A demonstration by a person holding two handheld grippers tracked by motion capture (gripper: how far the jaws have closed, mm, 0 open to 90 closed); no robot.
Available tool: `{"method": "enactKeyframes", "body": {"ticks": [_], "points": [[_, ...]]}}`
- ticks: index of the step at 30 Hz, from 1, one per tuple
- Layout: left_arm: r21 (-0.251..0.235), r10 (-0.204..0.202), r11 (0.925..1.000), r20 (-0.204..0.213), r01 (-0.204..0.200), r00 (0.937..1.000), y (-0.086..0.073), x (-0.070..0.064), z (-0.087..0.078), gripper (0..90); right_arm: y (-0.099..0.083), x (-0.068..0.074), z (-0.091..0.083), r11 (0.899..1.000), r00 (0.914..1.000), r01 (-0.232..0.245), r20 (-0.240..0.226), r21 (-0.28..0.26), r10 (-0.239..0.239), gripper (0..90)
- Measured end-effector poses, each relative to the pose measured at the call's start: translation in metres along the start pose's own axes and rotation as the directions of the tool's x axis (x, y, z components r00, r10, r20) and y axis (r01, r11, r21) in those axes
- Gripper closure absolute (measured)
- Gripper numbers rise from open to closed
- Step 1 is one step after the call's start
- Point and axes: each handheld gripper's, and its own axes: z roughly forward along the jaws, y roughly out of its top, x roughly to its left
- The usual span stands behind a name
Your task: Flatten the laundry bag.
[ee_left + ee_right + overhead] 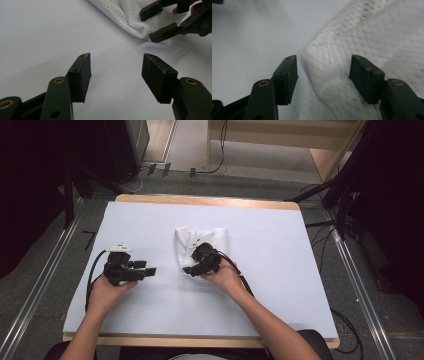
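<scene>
Here, folded mesh-textured white cloth [342, 75], flat ribbed black fingers [287, 80]

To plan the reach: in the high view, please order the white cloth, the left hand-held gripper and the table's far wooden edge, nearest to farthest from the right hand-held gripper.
1. white cloth, directly under the right hand-held gripper.
2. left hand-held gripper, to its left.
3. table's far wooden edge, at the back.

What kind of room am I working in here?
Probably a lab or recording studio rather than a home: a white-topped table holding just a white cloth, metal floor rails, loose cables and black stands around it.
</scene>
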Motion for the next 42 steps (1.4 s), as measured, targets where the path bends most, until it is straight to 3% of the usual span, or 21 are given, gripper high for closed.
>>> {"method": "enactKeyframes", "body": {"ticks": [2,4,7,10,17,22,25,32,42], "points": [[-0.001,-0.001,1.0000,0.000,0.001,1.0000,0.000,0.000,0.000,41.3,-0.001,0.000,0.005,1.000,0.9993,0.029,0.025,-0.006,-0.029,46.6],[0.001,-0.002,1.0000,-0.001,0.002,1.0000,0.000,0.000,0.000,41.3,-0.002,0.003,0.004,0.999,0.9961,0.048,0.074,0.004,-0.049,65.1],[0.005,0.004,1.0000,0.001,-0.004,1.0000,0.000,-0.001,0.001,41.3,-0.002,-0.001,0.002,1.000,0.9981,0.015,0.060,-0.005,-0.014,79.5],[0.002,0.010,0.9999,0.004,-0.010,0.9999,0.001,-0.002,0.002,41.5,-0.001,-0.008,-0.008,0.998,0.9993,-0.037,0.007,-0.045,0.037,87.9],[-0.003,0.018,0.9998,0.025,-0.018,0.9995,0.007,-0.010,0.008,43.7,0.004,-0.012,-0.045,0.984,0.9977,-0.054,0.032,-0.172,0.060,89.3],[0.014,0.044,0.9989,0.049,-0.045,0.9978,0.014,-0.018,0.020,44.1,-0.001,-0.023,-0.064,0.973,0.9946,-0.078,0.050,-0.217,0.091,89.2],[0.010,0.047,0.9988,0.063,-0.048,0.9969,0.019,-0.023,0.026,44.8,-0.006,-0.032,-0.075,0.961,0.9905,-0.116,0.042,-0.250,0.131,89.2],[0.027,0.061,0.9976,0.107,-0.064,0.9924,0.032,-0.035,0.052,50.1,-0.014,-0.043,-0.082,0.955,0.9835,-0.143,0.071,-0.259,0.166,89.2],[0.080,0.096,0.9915,0.085,-0.102,0.9918,0.038,-0.048,0.093,52.1,-0.020,-0.048,-0.083,0.956,0.9787,-0.152,0.096,-0.253,0.181,89.1]]}}
